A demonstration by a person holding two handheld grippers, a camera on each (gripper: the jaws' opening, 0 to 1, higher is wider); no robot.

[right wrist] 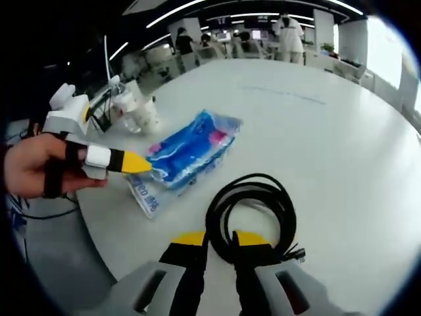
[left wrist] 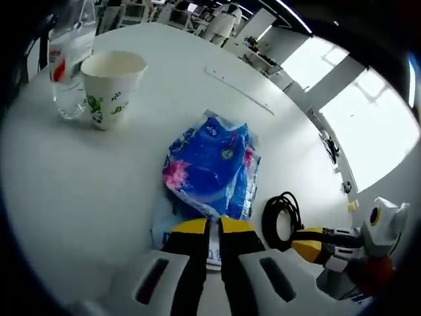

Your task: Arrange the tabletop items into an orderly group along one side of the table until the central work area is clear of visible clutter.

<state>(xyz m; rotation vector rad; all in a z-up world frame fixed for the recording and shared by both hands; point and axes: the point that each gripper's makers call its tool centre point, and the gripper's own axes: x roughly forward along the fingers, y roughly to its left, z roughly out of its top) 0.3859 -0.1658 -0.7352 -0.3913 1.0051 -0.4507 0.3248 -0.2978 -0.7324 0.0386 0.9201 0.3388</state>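
Print on blue packet (left wrist: 212, 168) unreadable

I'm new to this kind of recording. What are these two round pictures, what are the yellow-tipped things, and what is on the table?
A person holds a two-jaw gripper in each hand; a fisheye camera rides on each, so each picture looks along that gripper's own jaws. In the left gripper view, the left gripper is closed on the edge of a blue plastic packet. Farther off stand a white paper cup and a clear plastic bottle. In the right gripper view, the right gripper is at a coiled black cable, its jaws nearly together; whether it grips is unclear. Everything lies on a white round table.
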